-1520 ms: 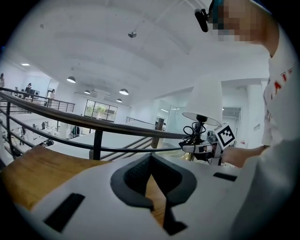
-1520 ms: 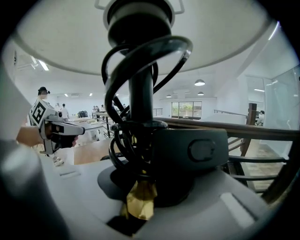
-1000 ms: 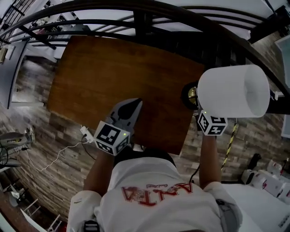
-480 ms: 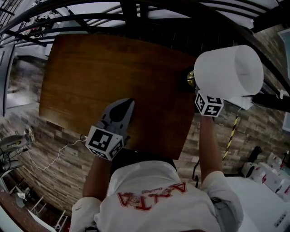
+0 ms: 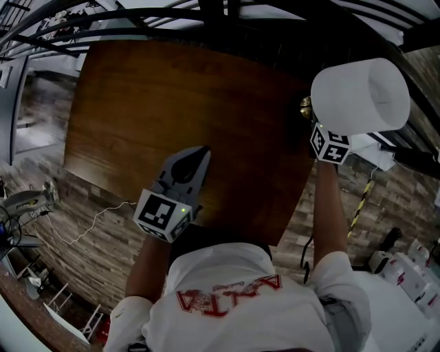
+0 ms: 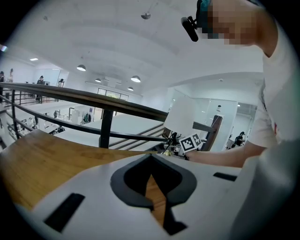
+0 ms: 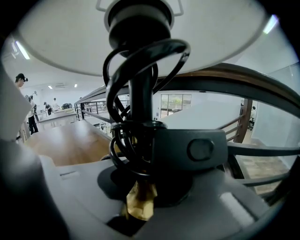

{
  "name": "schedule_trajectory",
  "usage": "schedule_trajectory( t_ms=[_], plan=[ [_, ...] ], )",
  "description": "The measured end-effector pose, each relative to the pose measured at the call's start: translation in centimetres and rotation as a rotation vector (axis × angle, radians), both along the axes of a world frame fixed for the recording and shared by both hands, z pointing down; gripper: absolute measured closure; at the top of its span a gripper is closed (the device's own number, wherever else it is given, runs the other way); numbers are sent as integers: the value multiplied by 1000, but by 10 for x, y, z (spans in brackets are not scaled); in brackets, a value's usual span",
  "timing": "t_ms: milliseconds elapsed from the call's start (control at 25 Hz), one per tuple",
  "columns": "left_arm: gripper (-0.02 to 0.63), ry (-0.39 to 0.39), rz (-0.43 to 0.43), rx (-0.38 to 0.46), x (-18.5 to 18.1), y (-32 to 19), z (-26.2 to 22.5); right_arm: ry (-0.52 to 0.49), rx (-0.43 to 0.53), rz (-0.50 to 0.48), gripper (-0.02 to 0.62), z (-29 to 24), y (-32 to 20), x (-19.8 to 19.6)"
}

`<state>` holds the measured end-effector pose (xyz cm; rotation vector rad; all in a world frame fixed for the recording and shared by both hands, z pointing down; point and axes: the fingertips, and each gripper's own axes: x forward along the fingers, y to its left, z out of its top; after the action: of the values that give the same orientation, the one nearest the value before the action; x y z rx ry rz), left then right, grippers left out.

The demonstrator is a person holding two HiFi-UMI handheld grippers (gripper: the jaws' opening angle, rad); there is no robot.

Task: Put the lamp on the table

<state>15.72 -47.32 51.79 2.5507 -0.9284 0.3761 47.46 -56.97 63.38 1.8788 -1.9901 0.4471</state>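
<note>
- The lamp [image 5: 361, 95] is in the upper right of the head view, its white shade tilted and hanging over the right edge of the table [image 5: 172, 103].
- A brass part of the lamp [image 5: 304, 106] shows just left of the shade, at the table's right edge. It appears to be raised off the wood, but the shade covers the lamp's lower part, so contact cannot be confirmed.
- The right gripper [image 7: 139, 185] is clamped on the lamp's stem below the shade. A brass-coloured section sits between the jaws.
- A black cord [image 7: 136, 93] is looped in coils around the stem, directly above the jaws.
- The left gripper [image 5: 203, 150] is at lower centre of the head view, above the near part of the table and well apart from the lamp. Its jaws are brought together at the tips with nothing between them.
- A dark railing [image 5: 137, 17] runs along the far side of the table, across the top of the frame.
- A white cable [image 5: 75, 237] lies on the plank floor [image 5: 89, 275] at lower left.
</note>
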Motion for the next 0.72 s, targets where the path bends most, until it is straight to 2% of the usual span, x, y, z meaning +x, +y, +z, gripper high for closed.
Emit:
schedule_trajectory(
  t_ms=[240,560,720],
  plan=[
    [600,-15,12,-3,-11,2,4,-25,7,22,517,6,-3,0],
    [600,14,56,-16,-9,9,3,-48,50,51,509,12,2,2],
    [600,26,51,-20,-16,8,1,-53,40,80,495,16,9,-4]
  ],
)
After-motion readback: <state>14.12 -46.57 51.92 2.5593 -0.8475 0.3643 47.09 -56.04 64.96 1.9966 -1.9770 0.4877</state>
